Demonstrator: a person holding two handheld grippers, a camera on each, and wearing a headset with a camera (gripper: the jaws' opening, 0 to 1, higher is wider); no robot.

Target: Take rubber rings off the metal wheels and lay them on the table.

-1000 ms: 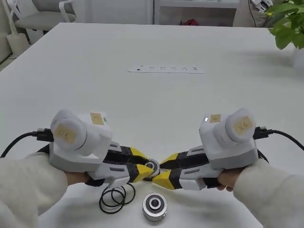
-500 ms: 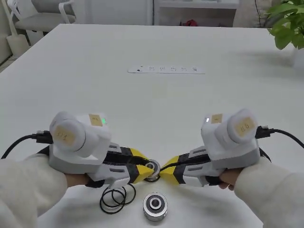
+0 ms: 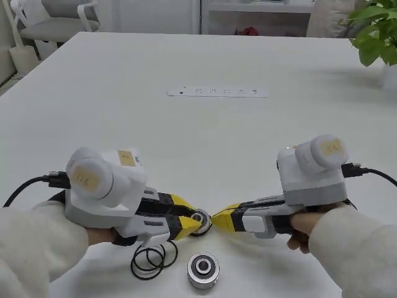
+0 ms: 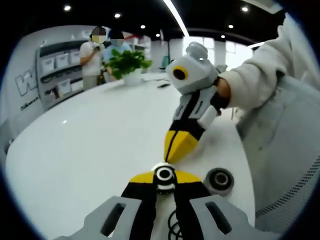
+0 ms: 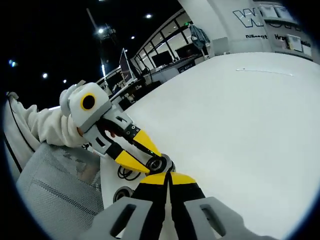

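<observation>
Metal wheel is pinched between the yellow tips of the left gripper, near the front edge of the table. The right gripper view shows the right gripper pressed together, its tip just beside that wheel. In the head view, loose rubber rings and a second wheel are seen lying side by side, nearer the person.

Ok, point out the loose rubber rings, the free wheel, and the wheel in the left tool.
rubber rings [image 3: 153,257], head view, black loops.
free metal wheel [image 3: 202,268], head view, hub.
held metal wheel [image 4: 164,174], left gripper view, face.
</observation>
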